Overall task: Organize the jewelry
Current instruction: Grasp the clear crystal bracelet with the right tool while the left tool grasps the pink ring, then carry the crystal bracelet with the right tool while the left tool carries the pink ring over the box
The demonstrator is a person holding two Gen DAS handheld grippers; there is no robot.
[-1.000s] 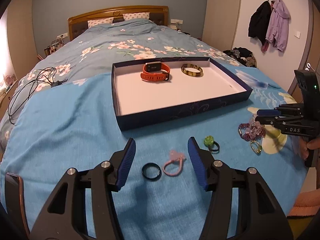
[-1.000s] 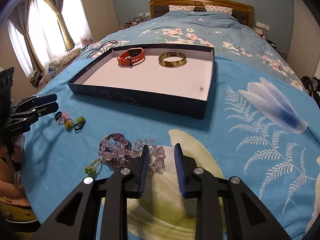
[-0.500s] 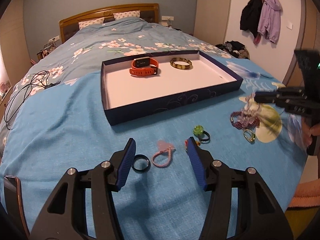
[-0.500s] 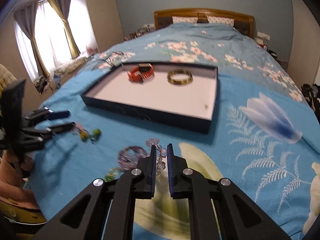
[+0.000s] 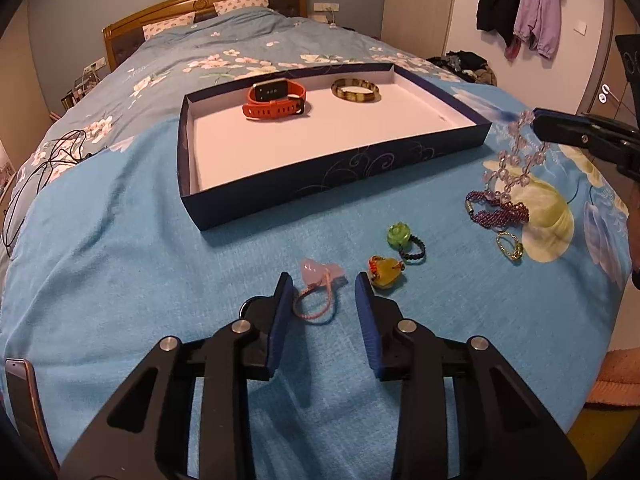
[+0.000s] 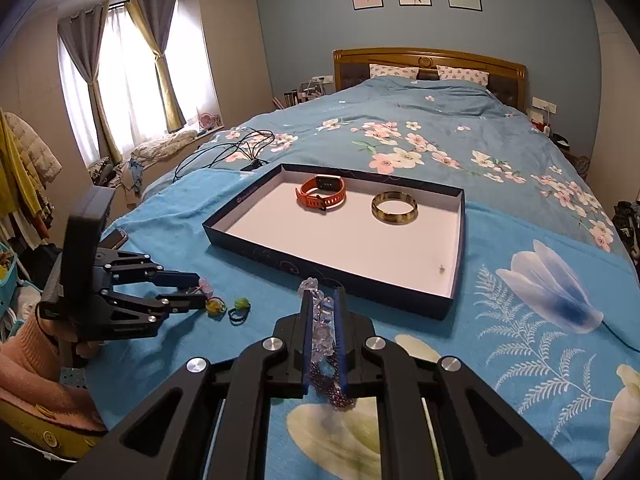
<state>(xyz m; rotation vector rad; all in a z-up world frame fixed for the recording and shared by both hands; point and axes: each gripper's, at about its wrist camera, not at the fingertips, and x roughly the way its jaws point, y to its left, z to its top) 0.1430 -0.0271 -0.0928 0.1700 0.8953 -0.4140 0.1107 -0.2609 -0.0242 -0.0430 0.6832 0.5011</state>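
Note:
A dark blue tray [image 5: 332, 184] with a white floor lies on the blue bedspread and holds an orange watch [image 5: 276, 100] and a gold bangle [image 5: 356, 90]. My left gripper [image 5: 323, 280] points down at the bed, its jaws closing around a pink ring [image 5: 316, 292] whose band lies between the pads, untouched. A yellow ring [image 5: 386, 272] and a green ring [image 5: 400, 236] lie just to its right. My right gripper [image 6: 323, 292] is shut on a clear bead bracelet [image 6: 322, 320], which hangs from it [image 5: 516, 160] above a purple bracelet [image 5: 496, 210].
A small gold ring with a green stone [image 5: 510, 246] lies near the purple bracelet. A phone [image 5: 20, 400] sits at the bed's near left edge and black cables [image 5: 40, 168] trail across the left side. A hand in a pink sleeve [image 6: 32, 344] holds the left gripper.
My left jaws have narrowed around the pink ring, and the black ring is now mostly hidden behind the left finger. My right gripper shut on the clear beads and rose with them.

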